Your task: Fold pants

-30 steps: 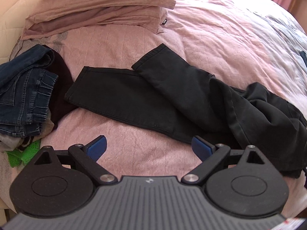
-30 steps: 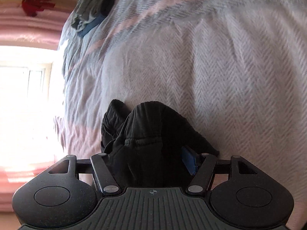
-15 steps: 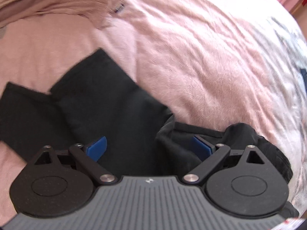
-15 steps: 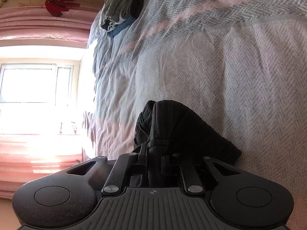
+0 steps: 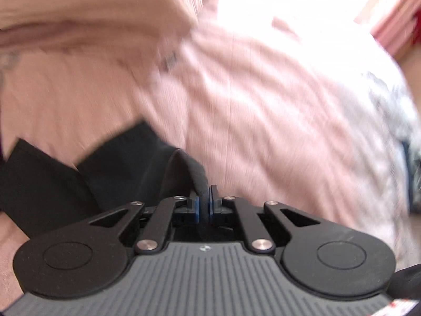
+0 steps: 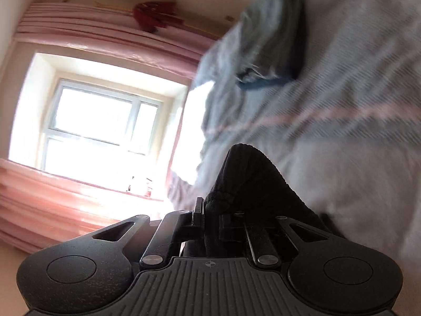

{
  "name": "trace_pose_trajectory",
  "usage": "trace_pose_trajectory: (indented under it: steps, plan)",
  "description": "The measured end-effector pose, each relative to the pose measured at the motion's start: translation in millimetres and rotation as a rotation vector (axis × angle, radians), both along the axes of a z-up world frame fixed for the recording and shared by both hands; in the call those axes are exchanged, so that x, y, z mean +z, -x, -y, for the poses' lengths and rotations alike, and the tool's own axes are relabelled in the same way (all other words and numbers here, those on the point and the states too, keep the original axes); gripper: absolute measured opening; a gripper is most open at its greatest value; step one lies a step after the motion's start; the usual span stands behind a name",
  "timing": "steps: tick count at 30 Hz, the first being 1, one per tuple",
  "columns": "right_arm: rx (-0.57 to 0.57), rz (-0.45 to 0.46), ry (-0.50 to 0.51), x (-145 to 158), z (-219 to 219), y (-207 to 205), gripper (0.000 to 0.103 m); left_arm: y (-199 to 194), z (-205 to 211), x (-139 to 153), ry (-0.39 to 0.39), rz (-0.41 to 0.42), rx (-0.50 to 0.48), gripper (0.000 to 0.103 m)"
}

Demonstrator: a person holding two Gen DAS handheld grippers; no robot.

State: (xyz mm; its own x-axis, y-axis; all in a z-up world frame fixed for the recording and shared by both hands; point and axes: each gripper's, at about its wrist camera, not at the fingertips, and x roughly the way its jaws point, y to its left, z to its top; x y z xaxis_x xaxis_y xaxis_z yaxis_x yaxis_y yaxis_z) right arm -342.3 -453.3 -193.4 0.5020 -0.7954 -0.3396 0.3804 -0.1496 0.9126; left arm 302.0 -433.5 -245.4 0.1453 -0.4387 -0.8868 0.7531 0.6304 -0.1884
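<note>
Black pants [image 5: 110, 168] lie across a pink bedspread [image 5: 263, 110], two legs spread toward the left of the left wrist view. My left gripper [image 5: 204, 205] is shut on a raised fold of the black fabric, pinched between its blue pads [image 5: 195, 209]. In the right wrist view a bunched end of the same black pants [image 6: 250, 181] rises from my right gripper [image 6: 210, 210], which is shut on it. That end hangs lifted above a grey herringbone blanket [image 6: 342, 158]. Both views are motion-blurred.
Pink pillows [image 5: 92, 13] sit at the head of the bed. A folded grey-blue garment [image 6: 271, 42] lies on the blanket farther off. A bright window [image 6: 97, 129] with pink curtains [image 6: 52, 205] fills the left of the right wrist view.
My left gripper moved in over the pants and went from open to shut on a fold. The right gripper, shut half a second ago, has lifted and tilted toward the window.
</note>
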Motion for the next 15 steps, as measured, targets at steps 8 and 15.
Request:
trace_pose_trajectory:
  steps: [8,15]
  plan:
    - [0.170,-0.034,0.375,117,-2,31,0.005,50,-178,140,0.369,0.108,0.179,0.012]
    - [0.338,-0.303,-0.268,-10,-74,120,0.043,139,-365,48,0.023,0.067,0.402,0.070]
